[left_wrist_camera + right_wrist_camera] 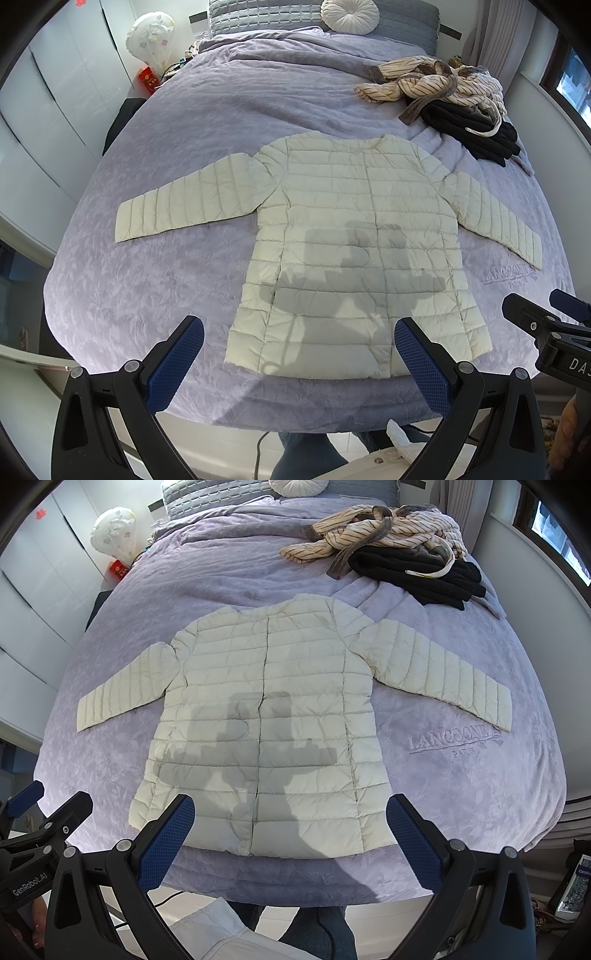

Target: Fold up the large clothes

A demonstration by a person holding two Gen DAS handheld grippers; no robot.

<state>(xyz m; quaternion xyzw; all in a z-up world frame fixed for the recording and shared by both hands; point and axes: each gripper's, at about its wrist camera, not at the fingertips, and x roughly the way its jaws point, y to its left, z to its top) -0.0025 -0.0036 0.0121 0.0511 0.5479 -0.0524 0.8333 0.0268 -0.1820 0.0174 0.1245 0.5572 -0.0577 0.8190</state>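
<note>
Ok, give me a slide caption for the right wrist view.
Open right tongs hover over a cream quilted puffer jacket spread flat, sleeves out, on a lavender bedspread.

So the bed [155,280] has a lavender textured cover with "LANCOONE PARIS" stitched in toward its right edge. A cream quilted puffer jacket [354,236] lies flat on it near the foot edge, front up, both sleeves spread out to the sides. Up by the far right corner there's a heap: a striped robe [424,83] partly on top of a black garment [476,129]. At the head edge sit a grey quilted pillow [266,16] and a round white cushion [349,14].
</note>
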